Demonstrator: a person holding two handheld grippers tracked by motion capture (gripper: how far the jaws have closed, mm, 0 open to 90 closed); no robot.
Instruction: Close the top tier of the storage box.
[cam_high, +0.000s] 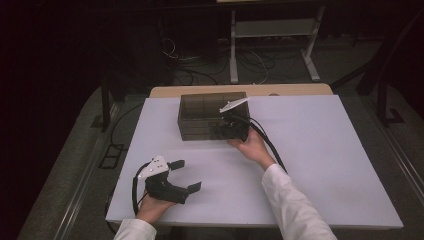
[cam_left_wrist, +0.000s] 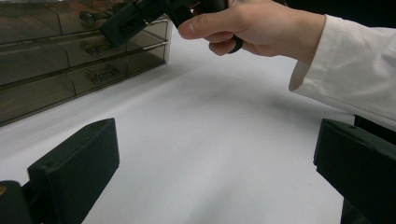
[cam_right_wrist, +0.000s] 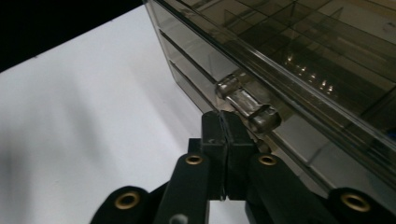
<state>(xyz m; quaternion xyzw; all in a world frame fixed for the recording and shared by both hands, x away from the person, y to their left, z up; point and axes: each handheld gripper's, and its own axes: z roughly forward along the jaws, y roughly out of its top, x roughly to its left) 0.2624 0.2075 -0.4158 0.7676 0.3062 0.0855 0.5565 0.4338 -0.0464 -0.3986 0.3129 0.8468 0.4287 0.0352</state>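
**White counter, one smoky drawer box**

A white-topped counter (cam_high: 310, 165), rectangular, with a tan wooden edge at the far side. On it, toward the far middle, a smoke-tinted clear drawer box (cam_high: 202, 116) with stacked drawers and small clear handles on the front. At the near left, left claw (cam_high: 186, 175) resting on the surface, held in a hand. Bare white surface between the two. Beneath and around, grey floor (cam_high: 60, 165) with cables.

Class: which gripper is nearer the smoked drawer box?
Right. The right gripper sits at the drawer box front, by a handle; the left gripper rests well short of it.
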